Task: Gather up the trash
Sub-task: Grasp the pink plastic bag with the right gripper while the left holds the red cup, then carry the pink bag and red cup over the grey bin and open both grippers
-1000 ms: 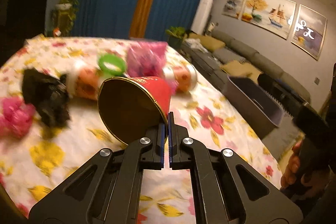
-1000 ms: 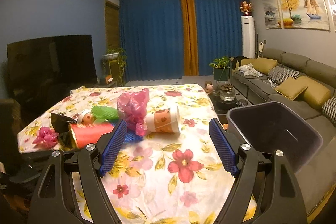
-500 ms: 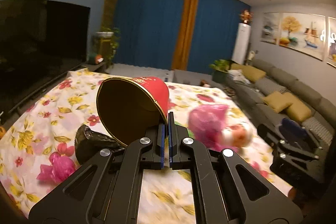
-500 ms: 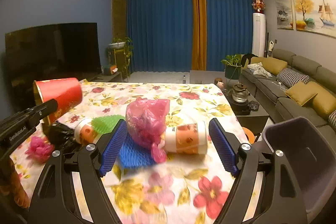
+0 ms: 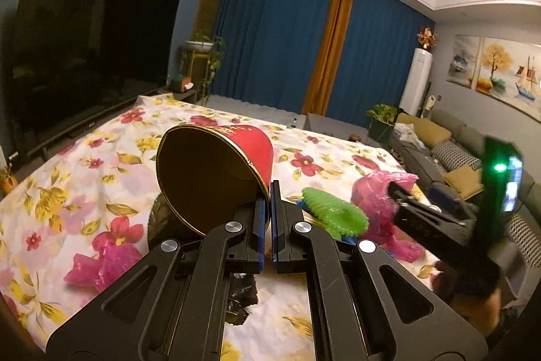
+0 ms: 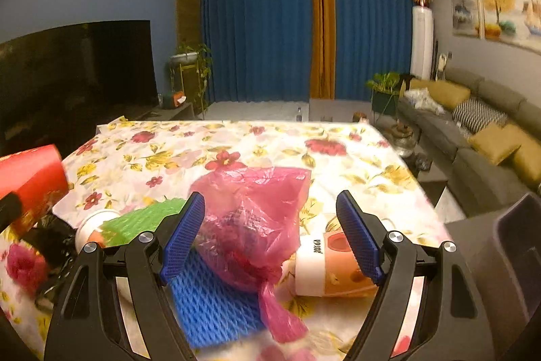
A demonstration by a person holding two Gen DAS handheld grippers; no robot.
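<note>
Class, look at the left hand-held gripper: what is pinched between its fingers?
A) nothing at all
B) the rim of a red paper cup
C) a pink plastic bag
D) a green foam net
B: the left hand-held gripper is shut on the gold-edged rim of the red paper cup, lifted off the floral tablecloth.

A red paper cup [image 5: 219,171] with a gold rim is pinched by its rim in the left fingers [image 5: 260,222], tipped sideways. Between the right fingers [image 6: 184,235] sits a crumpled pink bag [image 6: 250,225], blue netting [image 6: 209,303] under it, a toppled orange-and-white cup [image 6: 324,266] beside.
</note>
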